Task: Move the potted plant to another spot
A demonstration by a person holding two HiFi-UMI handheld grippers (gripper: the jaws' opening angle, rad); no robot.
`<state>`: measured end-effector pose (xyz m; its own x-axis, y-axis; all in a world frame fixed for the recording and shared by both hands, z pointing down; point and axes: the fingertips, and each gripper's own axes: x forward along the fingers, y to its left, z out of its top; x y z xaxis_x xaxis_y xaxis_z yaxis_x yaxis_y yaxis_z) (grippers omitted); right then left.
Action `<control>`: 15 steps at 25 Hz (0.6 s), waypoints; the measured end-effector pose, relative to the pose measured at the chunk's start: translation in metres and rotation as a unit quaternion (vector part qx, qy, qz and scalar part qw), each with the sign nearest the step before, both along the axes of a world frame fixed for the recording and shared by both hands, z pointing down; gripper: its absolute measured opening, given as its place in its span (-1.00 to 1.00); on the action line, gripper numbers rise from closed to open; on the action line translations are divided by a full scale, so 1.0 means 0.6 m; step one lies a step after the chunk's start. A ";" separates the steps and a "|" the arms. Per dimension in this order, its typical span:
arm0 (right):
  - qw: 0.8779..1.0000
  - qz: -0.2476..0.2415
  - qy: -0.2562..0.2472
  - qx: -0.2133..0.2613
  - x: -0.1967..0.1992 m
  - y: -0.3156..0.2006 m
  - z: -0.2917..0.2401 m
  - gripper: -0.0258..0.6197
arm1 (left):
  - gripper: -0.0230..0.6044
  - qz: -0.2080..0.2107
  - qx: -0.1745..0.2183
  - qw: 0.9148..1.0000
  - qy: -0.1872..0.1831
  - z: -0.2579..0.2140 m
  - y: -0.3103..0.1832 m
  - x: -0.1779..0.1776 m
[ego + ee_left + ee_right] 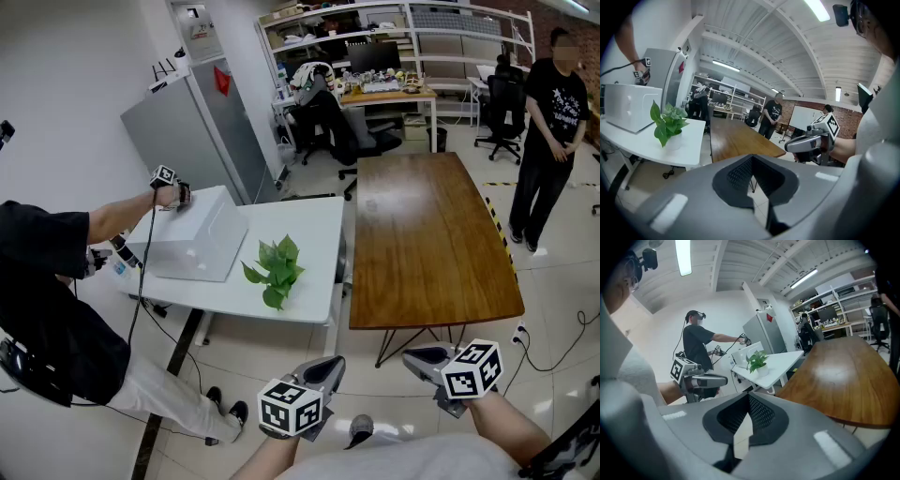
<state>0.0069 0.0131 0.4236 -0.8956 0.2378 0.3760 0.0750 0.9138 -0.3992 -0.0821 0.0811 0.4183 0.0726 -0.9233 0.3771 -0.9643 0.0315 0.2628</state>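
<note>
The potted plant [275, 270], green leaves in a small white pot, stands on the white table [314, 234] near its front edge. It also shows in the left gripper view [668, 123] and in the right gripper view [757, 362]. My left gripper [325, 367] and right gripper [420, 357] hang low near my body, over the floor and well short of the plant. Both point toward the tables. The left gripper's [757, 187] jaws are together with nothing between them. The right gripper [745, 425] is shut and empty too.
A white box [192, 234] sits on the white table left of the plant, with another person's hand [169, 194] on it. A brown wooden table [427, 234] adjoins on the right. A second person [548, 131] stands at the back right. A grey cabinet [192, 127] stands behind.
</note>
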 end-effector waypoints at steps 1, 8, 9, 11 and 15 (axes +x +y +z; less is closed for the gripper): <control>1.000 0.000 0.002 0.007 -0.036 -0.011 -0.001 -0.92 | -0.95 0.001 0.001 1.000 0.002 -0.001 -0.010 -0.034; 1.000 -0.004 0.005 0.026 -0.231 -0.073 -0.006 -0.92 | -0.95 0.000 0.004 1.000 0.019 0.013 -0.065 -0.226; 1.000 -0.009 0.004 0.018 -0.249 -0.076 -0.003 -0.92 | -0.95 -0.001 0.002 1.000 0.024 0.021 -0.070 -0.240; 1.000 -0.021 0.000 0.006 -0.277 -0.078 0.003 -0.92 | -0.95 -0.001 -0.005 0.999 0.034 0.038 -0.075 -0.260; 0.999 -0.048 -0.006 0.008 -0.319 -0.082 0.012 -0.92 | -0.95 -0.013 -0.015 0.999 0.042 0.056 -0.081 -0.292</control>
<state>-0.1844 -0.0359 0.4310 -0.8733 0.3170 0.3700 0.1675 0.9085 -0.3829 -0.2576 0.0324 0.4522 0.0810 -0.9140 0.3976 -0.9374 0.0656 0.3419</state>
